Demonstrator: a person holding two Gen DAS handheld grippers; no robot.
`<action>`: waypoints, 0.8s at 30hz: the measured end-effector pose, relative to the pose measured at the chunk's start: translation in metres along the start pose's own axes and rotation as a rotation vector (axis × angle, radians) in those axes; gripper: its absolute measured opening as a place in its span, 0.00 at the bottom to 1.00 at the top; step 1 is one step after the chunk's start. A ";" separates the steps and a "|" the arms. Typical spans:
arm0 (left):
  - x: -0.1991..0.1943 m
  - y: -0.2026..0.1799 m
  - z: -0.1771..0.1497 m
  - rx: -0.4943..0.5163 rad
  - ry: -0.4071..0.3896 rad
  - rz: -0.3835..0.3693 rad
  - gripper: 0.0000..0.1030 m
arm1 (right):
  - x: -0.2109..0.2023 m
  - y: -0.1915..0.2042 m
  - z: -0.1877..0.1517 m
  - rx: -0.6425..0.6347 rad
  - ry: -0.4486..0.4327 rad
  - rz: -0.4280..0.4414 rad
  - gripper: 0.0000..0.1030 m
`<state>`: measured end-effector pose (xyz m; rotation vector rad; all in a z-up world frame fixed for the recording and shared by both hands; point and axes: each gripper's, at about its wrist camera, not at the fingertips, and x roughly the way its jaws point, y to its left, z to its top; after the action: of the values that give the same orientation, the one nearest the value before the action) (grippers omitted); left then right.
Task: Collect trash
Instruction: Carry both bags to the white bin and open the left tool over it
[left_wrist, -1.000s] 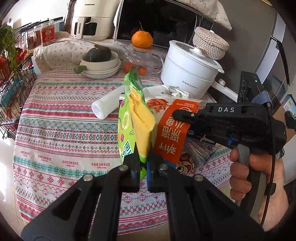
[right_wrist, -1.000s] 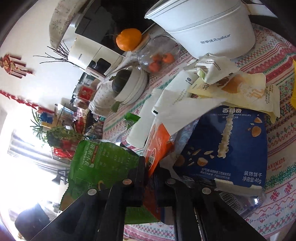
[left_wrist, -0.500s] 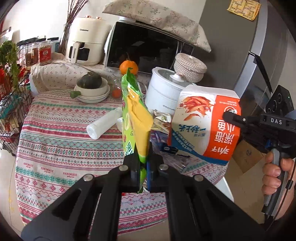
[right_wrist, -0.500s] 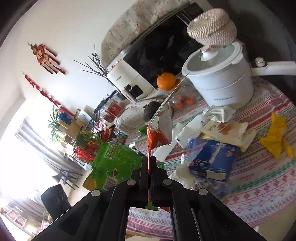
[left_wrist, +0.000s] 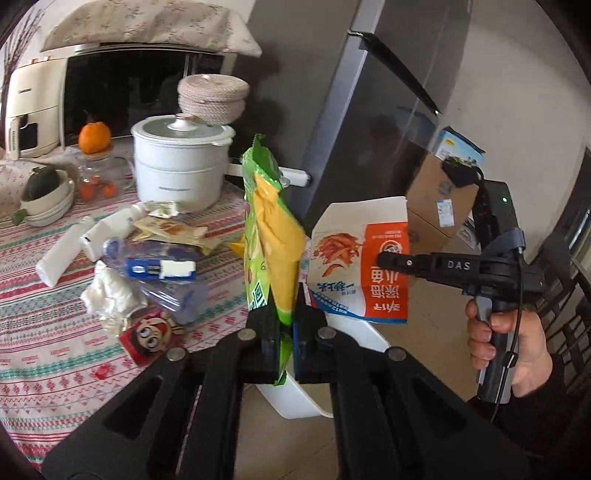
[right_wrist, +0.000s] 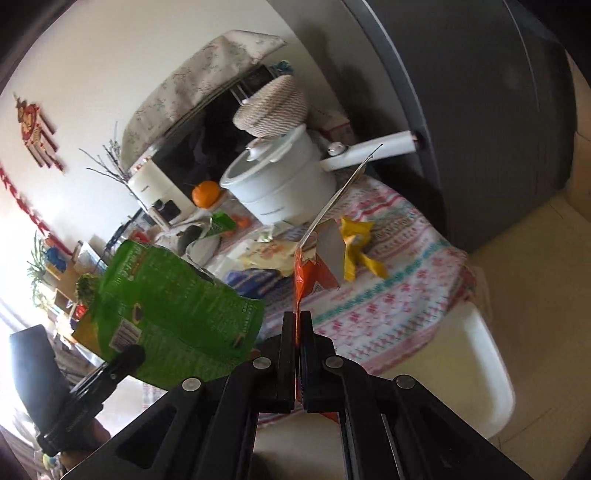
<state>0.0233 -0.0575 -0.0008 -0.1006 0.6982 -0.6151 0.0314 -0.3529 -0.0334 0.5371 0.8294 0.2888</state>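
My left gripper (left_wrist: 283, 325) is shut on a green and yellow snack bag (left_wrist: 271, 236) that stands upright between its pads. The same green bag (right_wrist: 173, 310) fills the lower left of the right wrist view. To the right, my right gripper (left_wrist: 380, 258) pinches an orange and white flattened carton (left_wrist: 364, 262), held in the air beside the table's edge. In the right wrist view that gripper (right_wrist: 298, 332) is shut on the carton (right_wrist: 317, 258), seen edge-on. More trash lies on the patterned tablecloth (left_wrist: 44, 332): a blue packet (left_wrist: 160, 267), crumpled tissue (left_wrist: 110, 295), a yellow wrapper (right_wrist: 356, 243).
A white cooking pot (left_wrist: 181, 162) with a long handle stands at the back, a woven basket (left_wrist: 212, 98) behind it. White bottles (left_wrist: 81, 240), a glass jar (left_wrist: 94, 177) topped by an orange, and bowls sit further left. A white seat (right_wrist: 476, 362) is beside the table. A cardboard box (left_wrist: 439, 199) stands by the dark fridge.
Both grippers have swung right and away from the table with the green bag and the carton. The carton was lifted off the trash pile and now hangs past the table's edge.
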 end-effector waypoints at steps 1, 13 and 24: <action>0.009 -0.008 -0.002 0.015 0.021 -0.019 0.05 | -0.001 -0.008 -0.002 0.011 0.004 -0.015 0.02; 0.108 -0.077 -0.037 0.098 0.188 -0.157 0.05 | -0.030 -0.112 -0.019 0.125 0.039 -0.226 0.03; 0.175 -0.094 -0.072 0.154 0.331 -0.061 0.34 | -0.022 -0.148 -0.028 0.201 0.120 -0.298 0.03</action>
<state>0.0354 -0.2248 -0.1293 0.1261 0.9666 -0.7504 0.0012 -0.4759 -0.1175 0.5784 1.0487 -0.0378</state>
